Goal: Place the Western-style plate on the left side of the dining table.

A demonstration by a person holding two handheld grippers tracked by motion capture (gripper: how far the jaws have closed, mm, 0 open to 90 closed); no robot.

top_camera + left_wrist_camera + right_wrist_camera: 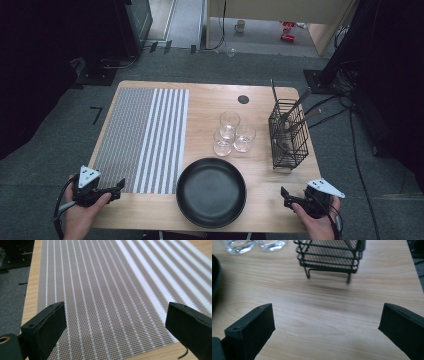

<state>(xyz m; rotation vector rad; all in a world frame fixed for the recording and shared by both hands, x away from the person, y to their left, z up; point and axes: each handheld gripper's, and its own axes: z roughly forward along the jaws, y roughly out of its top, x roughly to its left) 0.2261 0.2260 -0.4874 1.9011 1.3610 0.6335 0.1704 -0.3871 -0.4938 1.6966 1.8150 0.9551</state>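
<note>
Your high view looks forward and down over the whole tabletop (260, 107). Your left gripper view sits low and close over the striped placemat (105, 290), which the high view shares. Your right gripper view faces the far wire caddy (329, 255) and glasses (237, 245).

**My count of the table**

I count three clear glasses (230, 133) clustered right of centre in the high view. There is one black pan (211, 192) at lower centre, one striped placemat (142, 140) at left, and one black wire caddy (288, 135) at right holding several utensils, whose number I cannot make out. Two grippers, left (118, 189) and right (285, 196), sit in the bottom corners.
</note>
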